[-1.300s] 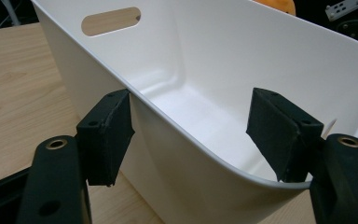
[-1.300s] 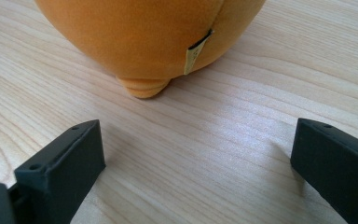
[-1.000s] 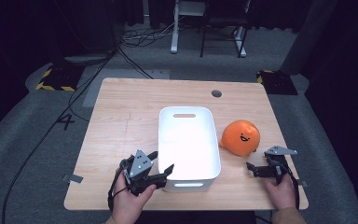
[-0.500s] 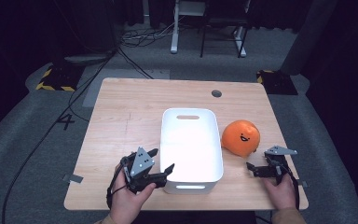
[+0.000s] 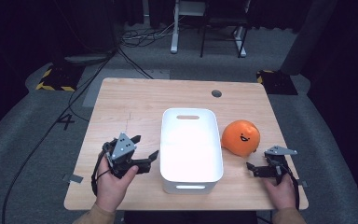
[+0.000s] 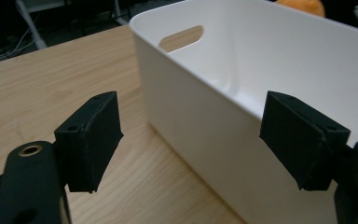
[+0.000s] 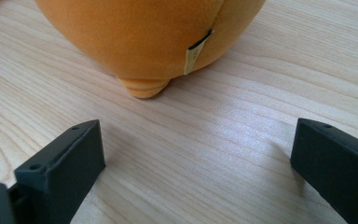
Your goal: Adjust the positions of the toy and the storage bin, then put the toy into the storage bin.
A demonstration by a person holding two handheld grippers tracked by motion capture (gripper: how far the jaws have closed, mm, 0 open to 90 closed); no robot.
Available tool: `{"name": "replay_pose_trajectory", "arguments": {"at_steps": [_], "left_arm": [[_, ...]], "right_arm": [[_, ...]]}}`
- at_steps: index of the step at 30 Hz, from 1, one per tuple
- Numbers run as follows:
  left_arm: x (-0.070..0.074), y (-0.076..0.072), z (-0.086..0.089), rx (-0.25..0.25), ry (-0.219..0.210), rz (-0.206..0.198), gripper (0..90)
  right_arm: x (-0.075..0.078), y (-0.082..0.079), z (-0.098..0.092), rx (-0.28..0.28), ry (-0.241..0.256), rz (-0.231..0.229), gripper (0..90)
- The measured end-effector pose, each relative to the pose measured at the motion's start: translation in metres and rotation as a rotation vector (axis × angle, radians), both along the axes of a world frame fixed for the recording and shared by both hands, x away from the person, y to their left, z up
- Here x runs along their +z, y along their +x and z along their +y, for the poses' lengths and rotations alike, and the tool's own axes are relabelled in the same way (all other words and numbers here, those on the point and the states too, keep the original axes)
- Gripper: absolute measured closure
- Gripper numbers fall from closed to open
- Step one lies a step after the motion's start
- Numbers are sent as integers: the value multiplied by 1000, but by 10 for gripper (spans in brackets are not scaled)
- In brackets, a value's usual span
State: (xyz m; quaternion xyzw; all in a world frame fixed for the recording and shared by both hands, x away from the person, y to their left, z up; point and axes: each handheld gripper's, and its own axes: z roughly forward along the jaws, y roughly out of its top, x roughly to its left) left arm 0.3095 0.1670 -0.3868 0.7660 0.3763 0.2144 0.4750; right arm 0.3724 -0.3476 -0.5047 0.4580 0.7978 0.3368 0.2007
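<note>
A white plastic bin (image 5: 191,144) with a handle slot stands in the middle of the wooden table (image 5: 135,107). An orange plush ball (image 5: 240,138) with a drawn face lies just right of the bin. My left gripper (image 5: 145,148) is open beside the bin's left wall, near its front corner, with nothing between the jaws. In the left gripper view the bin's wall (image 6: 205,116) runs between the wide-apart jaws. My right gripper (image 5: 256,169) is open on the table just in front of the ball. The right gripper view shows the ball's underside (image 7: 144,37) with a small tag (image 7: 195,53).
A round cable hole (image 5: 216,93) sits near the table's far edge. Beyond the table, cables and desk legs (image 5: 175,32) cross the grey floor, and yellow-black hazard markings (image 5: 51,79) lie at the left.
Both grippers stay almost still; the left one has edged slightly toward the bin. The bin and ball have not moved.
</note>
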Motion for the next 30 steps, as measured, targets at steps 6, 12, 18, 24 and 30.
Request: {"name": "replay_pose_trajectory", "arguments": {"at_steps": [6,12,18,24,30], "left_arm": [[-9,16,23,63,26,11,200],[-23,35,43,106,56,33,178],[-42,50,56,140,87,106,180],[-62,60,65,166,112,167,182],[-83,69,74,176,144,231,184]], "right_arm": [[0,0,0,0,0,1,26],[0,0,0,-3,2,0,30],[0,0,0,-4,3,-1,33],[0,0,0,-6,4,-1,33],[0,-1,0,0,4,-3,43]]}}
